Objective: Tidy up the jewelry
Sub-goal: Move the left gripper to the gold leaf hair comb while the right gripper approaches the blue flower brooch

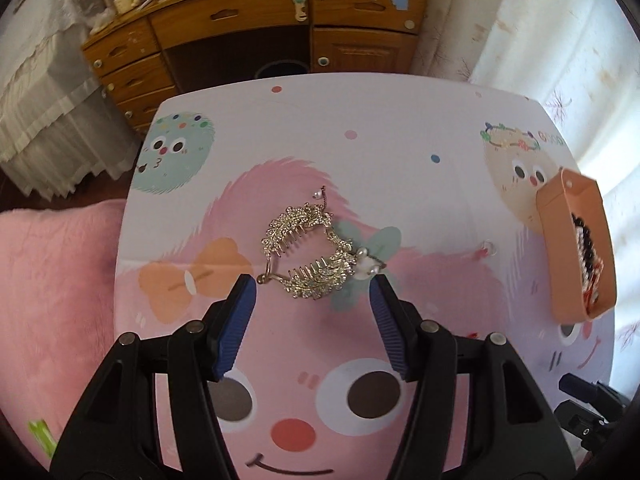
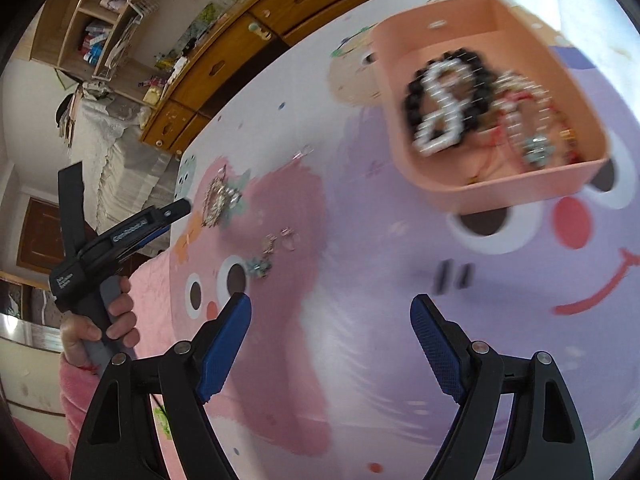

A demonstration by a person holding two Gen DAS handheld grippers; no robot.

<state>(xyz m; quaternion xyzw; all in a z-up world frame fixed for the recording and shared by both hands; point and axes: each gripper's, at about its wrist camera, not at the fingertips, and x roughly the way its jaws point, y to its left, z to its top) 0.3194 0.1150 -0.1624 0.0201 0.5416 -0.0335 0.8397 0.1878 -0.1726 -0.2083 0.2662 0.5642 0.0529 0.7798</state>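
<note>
A gold rhinestone hair claw (image 1: 308, 256) with pearl drops lies on the cartoon-printed table (image 1: 360, 120). My left gripper (image 1: 312, 286) hangs over it, open, its blue pads (image 1: 240, 308) either side of the claw's near end without pressing on it. In the right wrist view the same claw (image 2: 218, 200) sits just past the left gripper's tip (image 2: 176, 208), which a hand (image 2: 116, 320) holds. My right gripper (image 2: 331, 301) is open with nothing between its fingers, over bare table (image 2: 360, 380). A peach box (image 2: 520, 192) beyond it holds black and pearl bracelets (image 2: 440, 104).
Small earrings (image 2: 276, 244) and a silver piece (image 2: 258, 268) lie loose between the claw and my right gripper. A small clear ring (image 1: 486, 248) lies left of the peach box (image 1: 552, 216). A wooden dresser (image 1: 256, 36) stands behind the table, with pink bedding (image 1: 56, 280) at its left.
</note>
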